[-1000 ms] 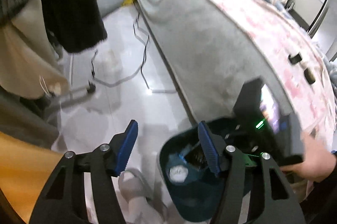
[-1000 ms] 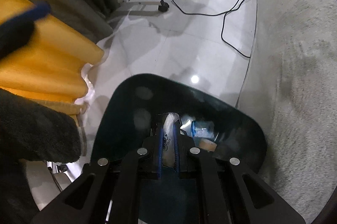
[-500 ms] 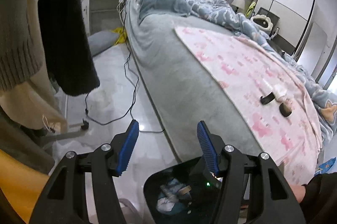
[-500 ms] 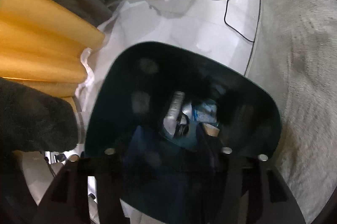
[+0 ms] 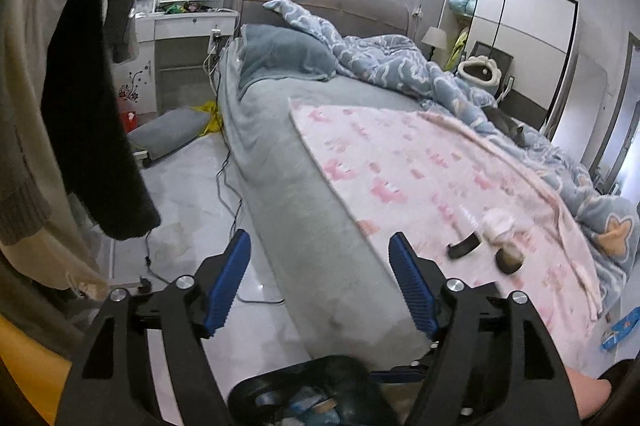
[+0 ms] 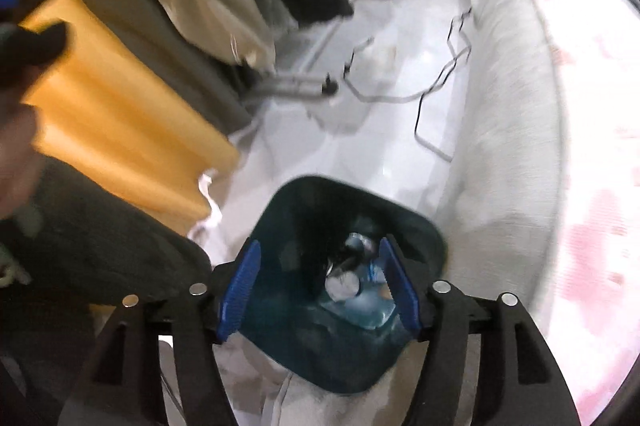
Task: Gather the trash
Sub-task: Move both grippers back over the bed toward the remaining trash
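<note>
A dark teal trash bin (image 6: 288, 226) stands on the white floor beside the bed, with a bottle and wrappers (image 6: 352, 282) inside; its rim also shows in the left wrist view (image 5: 304, 370). My right gripper (image 6: 318, 282) is open and empty above the bin. My left gripper (image 5: 320, 266) is open and empty, raised and facing the bed. On the pink blanket (image 5: 400, 165) lie a dark curved strip (image 5: 464, 248), a crumpled white tissue (image 5: 498, 224) and a small brown round piece (image 5: 510, 260).
Black cables (image 6: 424, 97) trail over the floor by the bed's grey side (image 5: 304, 209). Hanging clothes (image 5: 80, 105) and orange fabric (image 6: 120, 113) crowd the left. A blue packet (image 5: 620, 328) lies at the far right. A grey cushion (image 5: 168, 129) sits on the floor.
My right gripper has opened and dropped its white wrapper into the bin, then lifted away. My left gripper has tilted up from the bin toward the bed.
</note>
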### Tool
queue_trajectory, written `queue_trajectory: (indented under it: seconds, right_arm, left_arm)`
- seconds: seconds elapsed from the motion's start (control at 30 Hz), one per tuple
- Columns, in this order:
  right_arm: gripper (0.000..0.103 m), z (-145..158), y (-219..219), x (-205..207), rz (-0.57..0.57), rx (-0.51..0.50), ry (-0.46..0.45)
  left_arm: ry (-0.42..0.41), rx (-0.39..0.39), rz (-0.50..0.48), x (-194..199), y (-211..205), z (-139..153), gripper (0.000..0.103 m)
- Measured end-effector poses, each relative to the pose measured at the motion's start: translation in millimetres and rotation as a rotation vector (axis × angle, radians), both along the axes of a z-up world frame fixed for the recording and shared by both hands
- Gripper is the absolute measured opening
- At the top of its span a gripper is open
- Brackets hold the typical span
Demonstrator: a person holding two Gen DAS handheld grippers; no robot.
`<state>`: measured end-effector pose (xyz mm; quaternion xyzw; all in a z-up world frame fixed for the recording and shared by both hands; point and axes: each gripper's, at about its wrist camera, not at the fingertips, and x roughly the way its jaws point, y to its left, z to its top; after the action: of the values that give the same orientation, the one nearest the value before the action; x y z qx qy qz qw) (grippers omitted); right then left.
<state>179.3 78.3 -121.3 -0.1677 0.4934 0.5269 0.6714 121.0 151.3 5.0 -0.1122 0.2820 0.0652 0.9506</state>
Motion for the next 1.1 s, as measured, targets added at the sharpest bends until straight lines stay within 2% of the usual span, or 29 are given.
queue_trajectory:
  seconds: [0.17,0.3,0.43,0.57,0.67,0.8,0.9,1.1]
  right_arm:
    - [0.065,32.0,-44.0,11.9,-0.059,0.093,-0.067]
    - [0.066,44.3,-82.2,28.6,-0.141,0.111,-0.152]
    - [0.067,54.7,-133.5,50.9,-0.276,0.111,-0.286]
    - [0.077,62.8,-201.5,80.6,-0.466,0.113,-0.394]
    - [0.077,64.2,-239.6,100.7,-0.563,0.128,-0.414]
    - [0.077,58.2,-284.7,130.1,-0.642,0.158,-0.387]
    - [0.078,48.0,-309.0,145.3,-0.677,0.168,-0.393]
    - [0.078,31.0,-351.9,173.4,-0.718,0.237,-0.334]
  left_arm:
    - [-0.009,0.005,-0.037,19.0,-29.1,4.6,0.084]
    - [0.015,0.000,-0.096,38.6,-54.9,-1.8,0.088]
    - [0.073,0.002,-0.170,65.4,-86.5,-19.9,0.089]
    - [0.086,-0.024,-0.184,89.8,-111.8,-39.4,0.092]
    - [0.094,0.012,-0.180,105.3,-126.2,-50.4,0.092]
    - [0.124,-0.005,-0.182,124.8,-141.4,-67.3,0.092]
    - [0.154,-0.026,-0.175,136.1,-152.5,-78.4,0.092]
    - [0.199,0.036,-0.169,153.3,-173.1,-95.7,0.092]
